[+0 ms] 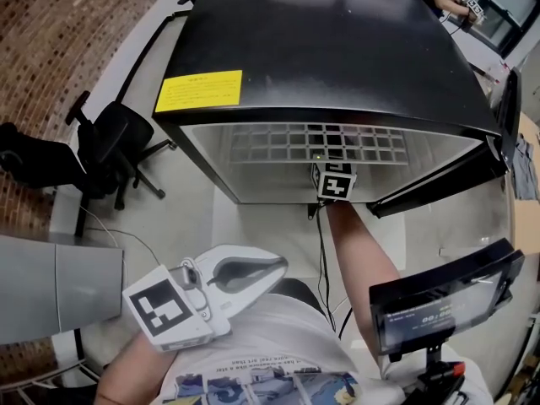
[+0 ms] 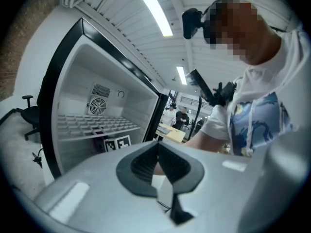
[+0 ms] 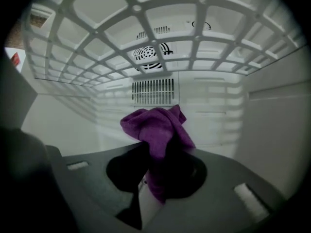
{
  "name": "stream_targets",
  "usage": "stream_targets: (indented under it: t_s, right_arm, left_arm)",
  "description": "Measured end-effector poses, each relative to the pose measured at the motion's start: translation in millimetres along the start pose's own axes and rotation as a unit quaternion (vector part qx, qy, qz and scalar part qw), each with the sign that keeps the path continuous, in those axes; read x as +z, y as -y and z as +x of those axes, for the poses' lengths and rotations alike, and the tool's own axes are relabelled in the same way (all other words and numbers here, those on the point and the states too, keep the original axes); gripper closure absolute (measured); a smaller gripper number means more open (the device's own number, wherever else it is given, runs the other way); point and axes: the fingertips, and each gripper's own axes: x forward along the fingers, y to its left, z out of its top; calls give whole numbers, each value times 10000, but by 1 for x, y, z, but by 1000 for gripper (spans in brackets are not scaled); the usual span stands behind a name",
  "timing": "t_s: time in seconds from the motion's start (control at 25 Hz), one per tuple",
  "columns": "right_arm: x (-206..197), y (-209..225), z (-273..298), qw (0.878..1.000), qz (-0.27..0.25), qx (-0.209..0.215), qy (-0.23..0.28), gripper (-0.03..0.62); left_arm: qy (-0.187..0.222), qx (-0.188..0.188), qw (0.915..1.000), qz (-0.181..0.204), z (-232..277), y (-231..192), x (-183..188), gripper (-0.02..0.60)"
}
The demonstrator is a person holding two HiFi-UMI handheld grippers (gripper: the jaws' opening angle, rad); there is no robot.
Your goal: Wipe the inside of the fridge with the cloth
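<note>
The right arm (image 1: 359,256) reaches straight forward from the frame's lower middle into the open black mini fridge (image 1: 337,49). There the right gripper (image 3: 155,166) is clamped on a bunched purple cloth (image 3: 155,127). The cloth stands up out of its jaws under the white grid shelf (image 3: 146,13), facing the slatted vent (image 3: 153,91) on the back wall. The left gripper (image 1: 272,268) sits low at lower left, close to the person's torso, its jaws pressed together with nothing between them. The fridge stands on a pale floor (image 1: 181,201). A black office chair (image 1: 110,137) is at the left, by a brick wall (image 1: 59,32). A yellow label (image 1: 200,89) lies on the fridge top.
</note>
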Motion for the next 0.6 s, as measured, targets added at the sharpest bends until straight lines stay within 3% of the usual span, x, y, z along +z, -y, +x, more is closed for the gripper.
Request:
stream_targets:
  t_s: [0.6]
  right_arm:
    - [7, -76, 17, 9962, -187, 849, 40, 514]
  left_arm:
    - [22, 129, 9999, -47, -10, -1, -4, 577]
